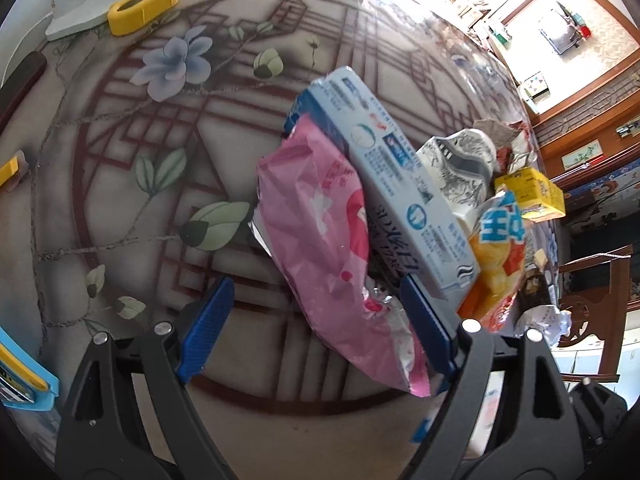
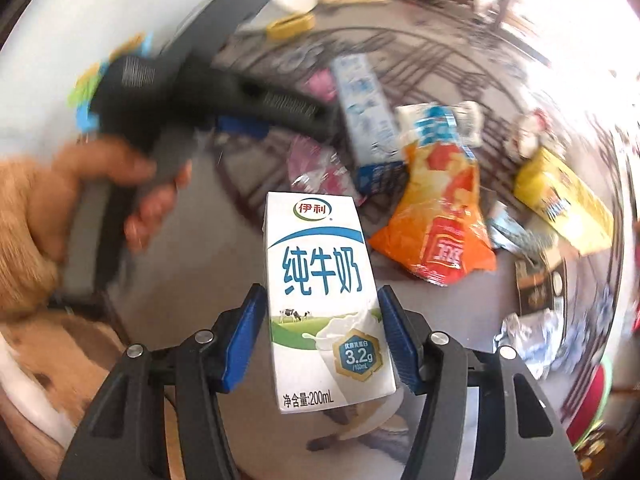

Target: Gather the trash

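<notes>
Your right hand-held gripper (image 2: 322, 334) is clamped on the milk carton (image 2: 324, 300), both blue pads pressed flat against its sides, the carton upright between them above the counter (image 2: 200, 264). Its face reads 伊利 in a green oval, 纯牛奶 in large blue characters, "3.2g" in a hexagon badge and 净含量:200mL at the bottom.

Just beyond it lies the rest of the trash: an orange snack bag (image 2: 436, 216) with a blue-lettered top, a long pale-blue toothpaste box (image 1: 396, 184) with small print too fine to read, and a pink foil wrapper (image 1: 320, 236) tucked partly under that box. Farther right sit a yellow box (image 1: 532, 194), a crumpled black-and-white printed cup (image 1: 460, 164) and crumpled foil (image 2: 528, 336).

Your left hand-held gripper (image 1: 316, 328) is released, jaws spread wide. The pink wrapper's lower end lies between them, against the right pad; whether it touches is unclear.

To the left of the pile the flower-patterned counter is bare. A yellow holder (image 1: 144, 8) sits near its far rim, and the right rim runs close behind the yellow box.
</notes>
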`<state>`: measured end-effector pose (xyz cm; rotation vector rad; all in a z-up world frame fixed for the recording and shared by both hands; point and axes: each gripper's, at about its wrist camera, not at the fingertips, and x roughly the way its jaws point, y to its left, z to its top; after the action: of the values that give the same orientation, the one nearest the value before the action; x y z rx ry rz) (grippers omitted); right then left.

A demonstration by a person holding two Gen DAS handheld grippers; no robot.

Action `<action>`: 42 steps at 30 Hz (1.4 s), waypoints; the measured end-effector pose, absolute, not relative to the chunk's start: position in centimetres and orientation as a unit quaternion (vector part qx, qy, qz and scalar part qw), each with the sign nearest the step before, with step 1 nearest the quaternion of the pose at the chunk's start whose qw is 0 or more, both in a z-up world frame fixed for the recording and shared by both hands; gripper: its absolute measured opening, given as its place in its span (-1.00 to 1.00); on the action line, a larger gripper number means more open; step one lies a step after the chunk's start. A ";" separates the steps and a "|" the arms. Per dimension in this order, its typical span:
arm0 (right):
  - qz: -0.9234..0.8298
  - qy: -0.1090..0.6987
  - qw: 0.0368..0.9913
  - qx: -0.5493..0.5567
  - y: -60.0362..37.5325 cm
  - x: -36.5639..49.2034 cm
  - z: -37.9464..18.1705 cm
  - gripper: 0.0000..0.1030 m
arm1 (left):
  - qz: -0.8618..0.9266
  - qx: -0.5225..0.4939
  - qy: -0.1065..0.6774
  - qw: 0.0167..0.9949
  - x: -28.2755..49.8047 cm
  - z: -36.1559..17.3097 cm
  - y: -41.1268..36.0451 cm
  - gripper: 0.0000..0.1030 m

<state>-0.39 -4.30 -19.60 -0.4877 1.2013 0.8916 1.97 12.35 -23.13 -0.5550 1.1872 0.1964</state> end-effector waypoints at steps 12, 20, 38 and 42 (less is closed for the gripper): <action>0.340 0.568 0.746 -0.075 -8.6 1.6 -17.5 0.09 | 0.083 -0.222 0.559 0.794 2.6 -23.4 11.2 -0.16; 0.335 0.552 0.762 -0.054 -9.4 0.9 -16.3 0.08 | 0.088 -0.213 0.535 0.813 1.4 -21.5 11.2 -0.35; 0.288 0.517 0.806 -0.002 -13.1 1.7 -13.9 0.08 | 0.026 -0.169 0.468 0.867 1.4 -14.8 6.9 -0.42; 0.269 0.507 0.819 0.011 -14.6 2.1 -13.3 0.08 | 0.003 -0.164 0.465 0.870 1.9 -14.0 5.4 -0.42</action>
<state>2.13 -14.57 -13.27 0.0244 1.0800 0.5739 1.90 5.36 -13.99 -0.3436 0.9718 0.0070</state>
